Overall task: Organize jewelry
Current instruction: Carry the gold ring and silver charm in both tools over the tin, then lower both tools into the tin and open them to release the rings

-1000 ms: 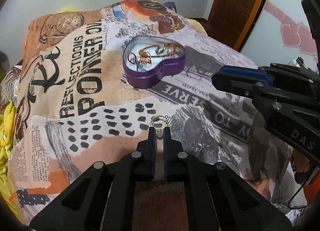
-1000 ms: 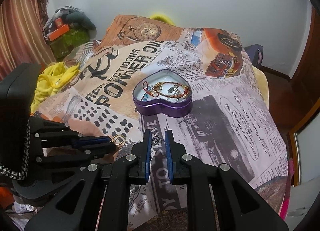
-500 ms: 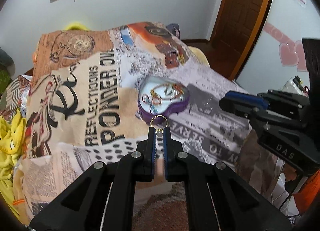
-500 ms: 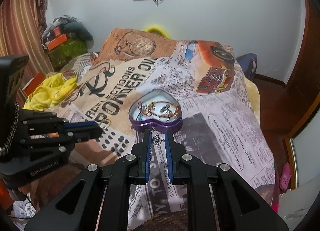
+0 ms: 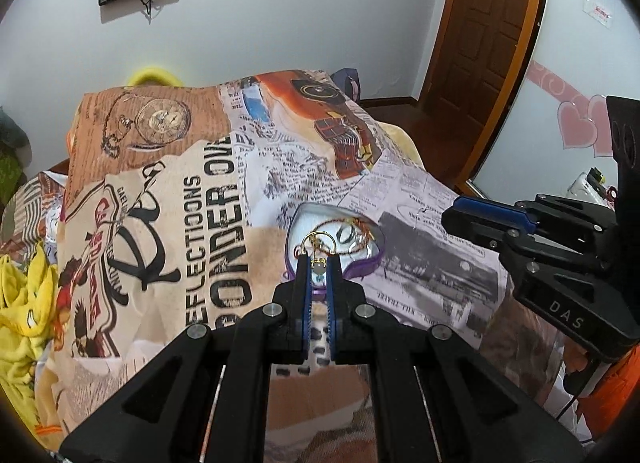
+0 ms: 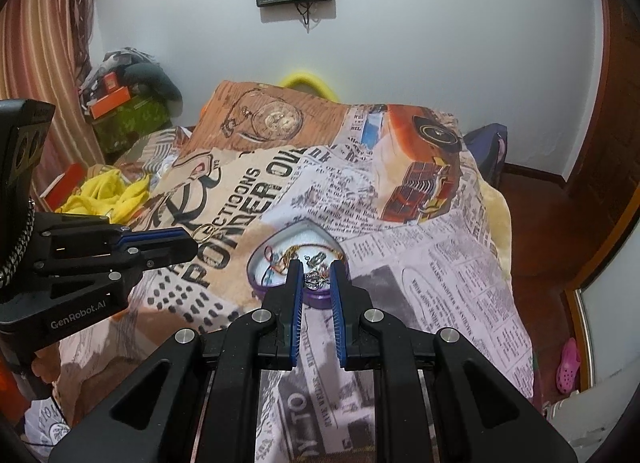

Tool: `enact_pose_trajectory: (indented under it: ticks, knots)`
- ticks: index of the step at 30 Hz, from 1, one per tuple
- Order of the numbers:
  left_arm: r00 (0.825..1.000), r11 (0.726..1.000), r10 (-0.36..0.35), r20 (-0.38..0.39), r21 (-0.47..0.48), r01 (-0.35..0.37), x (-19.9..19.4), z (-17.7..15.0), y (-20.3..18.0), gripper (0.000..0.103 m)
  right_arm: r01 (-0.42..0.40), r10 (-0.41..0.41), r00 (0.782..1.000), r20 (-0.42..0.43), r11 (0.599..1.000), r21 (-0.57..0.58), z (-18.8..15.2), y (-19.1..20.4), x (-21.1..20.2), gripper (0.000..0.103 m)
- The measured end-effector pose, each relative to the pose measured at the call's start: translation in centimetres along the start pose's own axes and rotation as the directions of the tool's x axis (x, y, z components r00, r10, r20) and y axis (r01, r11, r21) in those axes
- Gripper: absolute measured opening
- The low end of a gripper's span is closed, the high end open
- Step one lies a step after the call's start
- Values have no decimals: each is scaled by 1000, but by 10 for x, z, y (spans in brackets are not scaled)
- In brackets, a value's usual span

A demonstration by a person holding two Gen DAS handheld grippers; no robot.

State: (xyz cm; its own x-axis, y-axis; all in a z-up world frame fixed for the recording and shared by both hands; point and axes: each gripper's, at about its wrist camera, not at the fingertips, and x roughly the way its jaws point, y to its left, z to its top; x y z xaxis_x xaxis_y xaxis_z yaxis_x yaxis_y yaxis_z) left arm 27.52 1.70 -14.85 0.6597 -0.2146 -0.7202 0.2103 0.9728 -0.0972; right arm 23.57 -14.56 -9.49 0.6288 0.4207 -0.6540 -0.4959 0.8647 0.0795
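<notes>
Gold wire forms the hoop earring pinched in the left gripper, whose jaws are pressed together on the small clasp below the hoop. The right gripper is clamped narrowly on a silver trinket, too small to identify further.

Change since one second ago: both grippers have risen off the bed and tilted upward, so the wall and the screens now fill more of each view. In both views the purple heart-shaped tin has shifted from well ahead of the fingertips to directly behind them. Judged meaning for the task: both pieces are lifted clear and are in transit toward the tin, which already holds tangled chains; release has not yet taken place.

View differences:
- The left wrist view shows the hoop in line with the tin; the right gripper appears side-on, its load hidden.
- The right wrist view shows the trinket between the pads and the left gripper off to the side of the tin with the hoop at its tip.
</notes>
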Motion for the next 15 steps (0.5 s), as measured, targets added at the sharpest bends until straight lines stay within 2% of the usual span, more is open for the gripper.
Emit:
enact_pose_trajectory:
  ticks: [7, 15]
  knots:
    - [1000, 1000, -9, 4, 3, 9, 13, 12, 1, 5, -7, 7, 1000, 12, 1000, 4, 8, -3, 9, 12]
    - [999, 1000, -24, -26, -16, 24, 36, 14, 9, 5, -24, 24, 1000, 3, 999, 23, 16, -7, 29, 12]
